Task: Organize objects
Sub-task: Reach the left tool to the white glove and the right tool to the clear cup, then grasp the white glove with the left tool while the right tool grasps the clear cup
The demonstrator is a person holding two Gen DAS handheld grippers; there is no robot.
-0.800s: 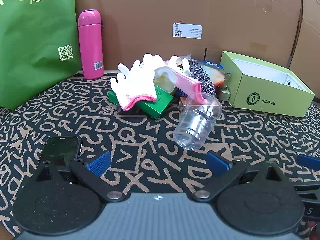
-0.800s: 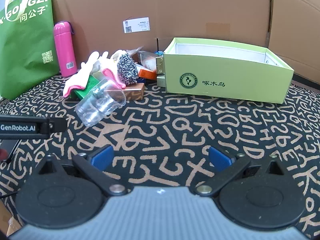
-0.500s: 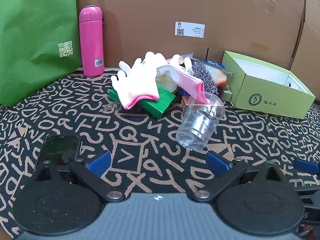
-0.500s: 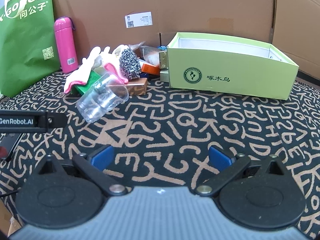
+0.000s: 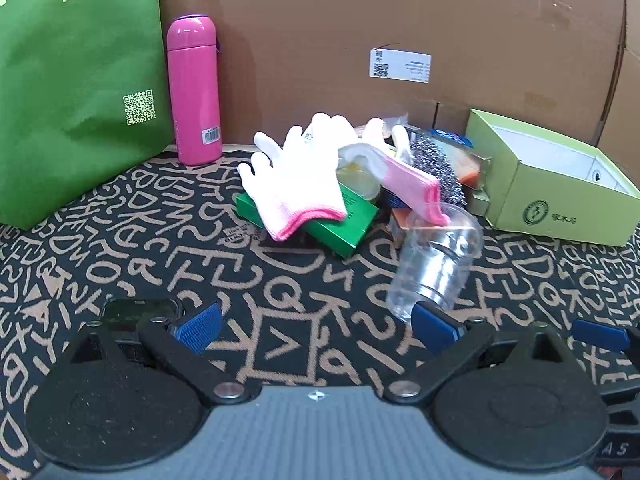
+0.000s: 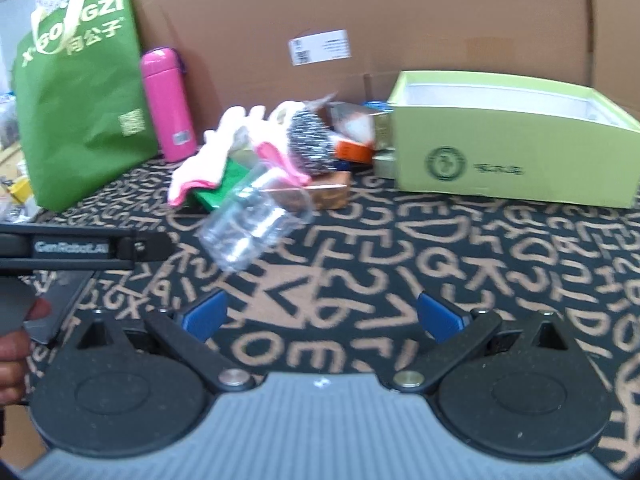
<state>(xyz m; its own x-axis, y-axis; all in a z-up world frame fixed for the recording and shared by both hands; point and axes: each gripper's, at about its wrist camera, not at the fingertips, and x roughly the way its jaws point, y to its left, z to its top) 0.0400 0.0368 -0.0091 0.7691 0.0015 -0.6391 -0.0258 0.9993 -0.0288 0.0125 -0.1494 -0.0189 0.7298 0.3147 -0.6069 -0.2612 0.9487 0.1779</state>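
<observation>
Fingers (image 5: 199, 326) of both grippers spread apart, empty, above a letter-patterned black mat (image 5: 160, 248) backed by cardboard (image 5: 360, 20).

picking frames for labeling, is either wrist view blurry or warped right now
Left wrist view: sharp, the print on the green bag and the label on the pink bottle are crisp; fisheye bends the edges. Right wrist view: smeared all over, the logo on the green box and the clear cup are soft; same bending.

"问公子" on green bag (image 5: 76, 92)
</observation>
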